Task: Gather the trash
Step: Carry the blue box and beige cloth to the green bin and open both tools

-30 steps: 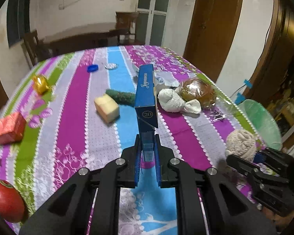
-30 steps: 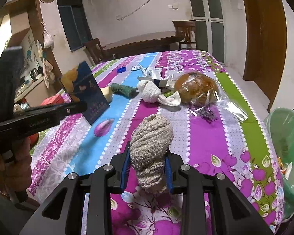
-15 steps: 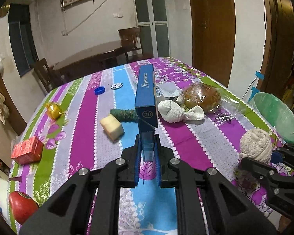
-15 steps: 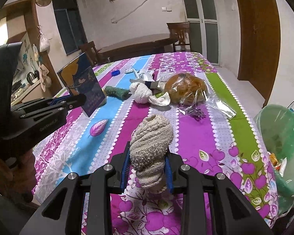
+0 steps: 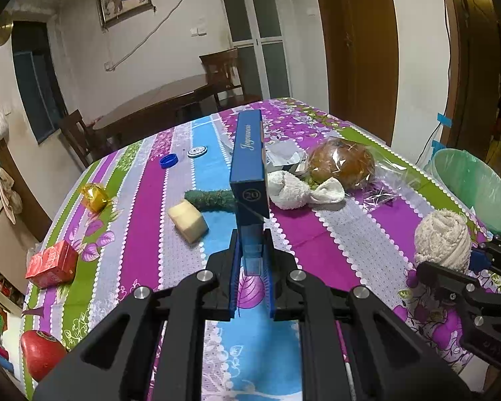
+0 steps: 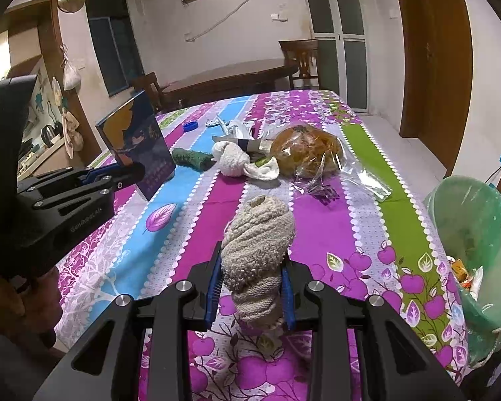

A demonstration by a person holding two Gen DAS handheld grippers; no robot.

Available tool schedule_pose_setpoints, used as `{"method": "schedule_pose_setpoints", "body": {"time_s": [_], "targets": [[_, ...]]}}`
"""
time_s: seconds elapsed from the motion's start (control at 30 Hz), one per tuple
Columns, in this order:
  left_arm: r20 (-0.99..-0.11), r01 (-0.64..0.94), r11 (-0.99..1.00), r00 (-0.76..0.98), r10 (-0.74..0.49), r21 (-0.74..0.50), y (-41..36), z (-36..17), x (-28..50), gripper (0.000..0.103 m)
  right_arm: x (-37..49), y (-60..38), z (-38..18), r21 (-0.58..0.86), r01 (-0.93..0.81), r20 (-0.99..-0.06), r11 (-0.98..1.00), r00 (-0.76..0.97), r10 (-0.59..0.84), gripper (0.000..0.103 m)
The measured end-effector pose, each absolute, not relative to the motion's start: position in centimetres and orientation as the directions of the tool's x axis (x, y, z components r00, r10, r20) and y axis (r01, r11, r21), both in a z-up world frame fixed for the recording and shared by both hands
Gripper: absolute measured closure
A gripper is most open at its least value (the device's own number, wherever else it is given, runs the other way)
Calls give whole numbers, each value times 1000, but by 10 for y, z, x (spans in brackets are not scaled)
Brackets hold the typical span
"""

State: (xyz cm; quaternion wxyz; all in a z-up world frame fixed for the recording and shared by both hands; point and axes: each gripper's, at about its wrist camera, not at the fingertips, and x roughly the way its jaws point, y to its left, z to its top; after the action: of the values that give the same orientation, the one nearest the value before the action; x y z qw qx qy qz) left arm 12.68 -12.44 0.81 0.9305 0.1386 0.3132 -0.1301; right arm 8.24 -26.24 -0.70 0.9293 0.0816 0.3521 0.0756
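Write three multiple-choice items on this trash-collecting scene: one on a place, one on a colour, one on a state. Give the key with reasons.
1. Where does the green-lined trash bin stand?
A. beside the table's right edge
B. on the table
C. beyond the table's far end

2. What colour is the small bottle cap on the striped tablecloth?
A. red
B. blue
C. yellow

3. What is the right claw doing?
A. open and empty
B. shut on the flat blue box
C. shut on the rolled beige knit cloth

Key: A, the bin sits off the cloth's right edge; B, the cap is plainly blue; C, the cloth sits squeezed between the pads, while the left claw clamps the flat blue box.
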Motion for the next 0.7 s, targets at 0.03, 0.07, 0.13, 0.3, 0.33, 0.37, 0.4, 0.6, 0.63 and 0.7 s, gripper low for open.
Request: {"method": "schedule_pose_setpoints", "body": {"time_s": [0.03,0.07,0.13,0.3,0.33,0.37,0.4,0.6,0.63,0.7], "targets": [[-619,329,928,770,-155,177,-125,8,126,92,82,-263,-7,205,-81,-641,975,742,196,72],[-618,330,927,771,-155,179,-125,8,125,92,81,-263,-6,205,-80,-640,976,743,196,72],[-619,332,926,770,-155,182,-126,8,125,92,80,-264,-5,200,-80,-639,977,745,192,72],[-601,347,917,781,-168,194,-138,18,126,92,76,-273,11,178,-66,-614,982,772,164,72],[-597,353,915,783,-174,196,-142,21,128,92,74,-277,16,166,-57,-606,984,782,147,72],[-593,361,911,784,-182,198,-148,23,129,92,74,-280,19,161,-51,-600,986,788,139,72],[-591,367,908,785,-187,200,-152,25,130,92,73,-286,24,156,-42,-593,987,795,127,72],[-578,431,879,778,-245,207,-195,34,138,92,69,-326,49,116,26,-570,993,820,45,72],[-577,441,873,776,-255,208,-202,35,139,92,68,-334,51,107,41,-570,993,821,28,72],[-577,468,858,769,-277,211,-219,36,141,92,68,-354,58,92,78,-574,993,819,-11,72]]}}
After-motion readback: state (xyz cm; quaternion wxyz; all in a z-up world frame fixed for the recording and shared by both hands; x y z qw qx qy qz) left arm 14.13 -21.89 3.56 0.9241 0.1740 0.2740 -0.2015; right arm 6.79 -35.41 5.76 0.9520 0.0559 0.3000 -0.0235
